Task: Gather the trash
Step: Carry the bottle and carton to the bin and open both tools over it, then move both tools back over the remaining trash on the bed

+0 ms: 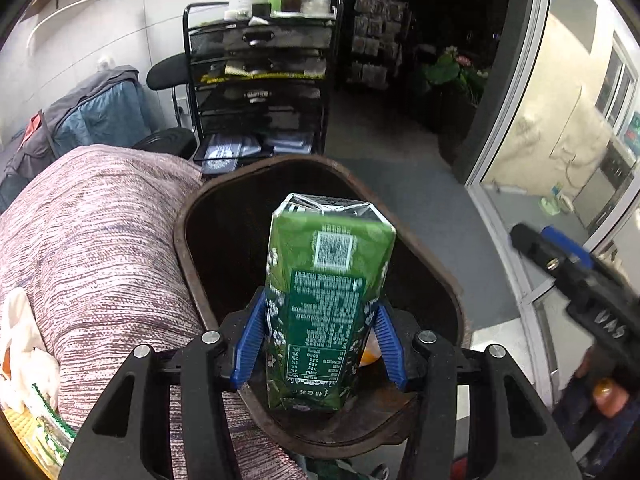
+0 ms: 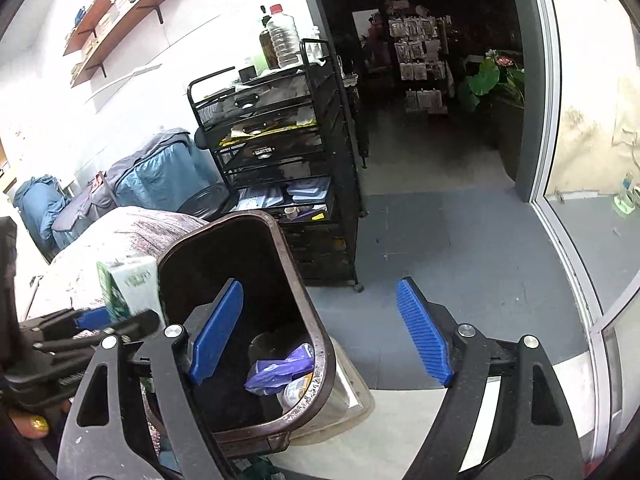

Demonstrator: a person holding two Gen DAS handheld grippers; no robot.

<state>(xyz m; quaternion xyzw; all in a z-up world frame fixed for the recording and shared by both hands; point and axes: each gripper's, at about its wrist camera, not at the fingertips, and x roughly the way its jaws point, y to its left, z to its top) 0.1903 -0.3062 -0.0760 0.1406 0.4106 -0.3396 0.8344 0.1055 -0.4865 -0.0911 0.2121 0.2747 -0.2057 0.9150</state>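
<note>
A green drink carton (image 1: 324, 300) stands upright between the blue pads of my left gripper (image 1: 320, 300), over the mouth of a brown trash bin (image 1: 188, 216). A gap shows beside the right pad, so the jaws stand open around the carton. The right wrist view has the same carton (image 2: 128, 284) at the left, beside the bin (image 2: 320, 344). My right gripper (image 2: 320, 284) is open and empty. Its left finger hangs over the bin's mouth and its right finger over the floor. A purple wrapper (image 2: 280, 368) and other trash lie at the bin's bottom.
A pink woven cover (image 1: 100, 240) drapes furniture touching the bin's left side. Behind it stands a black mesh drawer cart (image 1: 260, 80) with bottles on top. A glass door frame (image 1: 504, 128) runs along the right. Grey floor (image 2: 460, 240) stretches toward a dark doorway.
</note>
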